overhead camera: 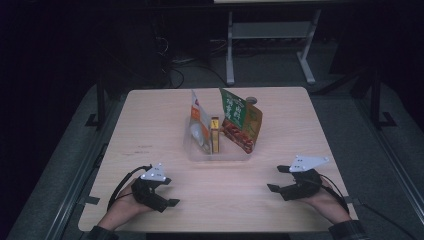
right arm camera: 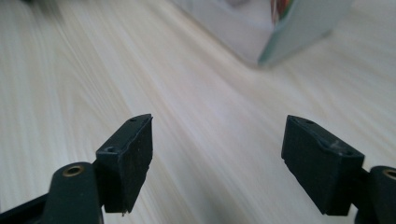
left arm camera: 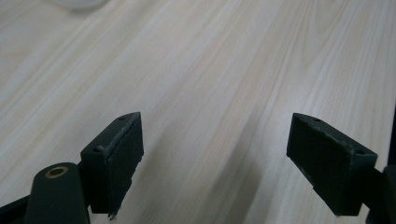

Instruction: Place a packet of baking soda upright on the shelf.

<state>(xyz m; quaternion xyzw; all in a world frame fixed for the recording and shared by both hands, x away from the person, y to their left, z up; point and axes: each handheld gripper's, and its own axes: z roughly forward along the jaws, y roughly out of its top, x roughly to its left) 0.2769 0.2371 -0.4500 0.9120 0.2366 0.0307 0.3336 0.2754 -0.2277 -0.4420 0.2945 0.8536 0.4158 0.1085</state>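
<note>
So a clear plastic tub (overhead camera: 218,152) is parked near the middle of the light wood bench (overhead camera: 150,130), and three things are stood up in it: a white and orange pouch (overhead camera: 200,125) leaned at the left, a slim yellow box (overhead camera: 215,134) upright in the middle, just beside the pouch, and a green and red snack bag (overhead camera: 241,122) tilted off to the right. Some white lettering can be made out on the green bag's top panel, but it's too small to be read, and the same goes for the little mark on the yellow box. A small round dark thing (overhead camera: 251,100) is seen on the bench just behind the green bag; what it is can't be told. The left tool (overhead camera: 167,200) is held low at the near left corner, well apart from the tub, with its jaws spread wide and nothing but bare bench seen between them. The right tool (overhead camera: 277,179) is held at the near right, jaws also wide apart and nothing gripped; a corner of the tub (right arm camera: 275,35) is caught ahead of it in the right gripper view, blurred. Nothing is stood between either tool and the tub. Past the bench, a white desk frame (overhead camera: 270,35) and loose cables (overhead camera: 175,70) are seen on the grey floor.
</note>
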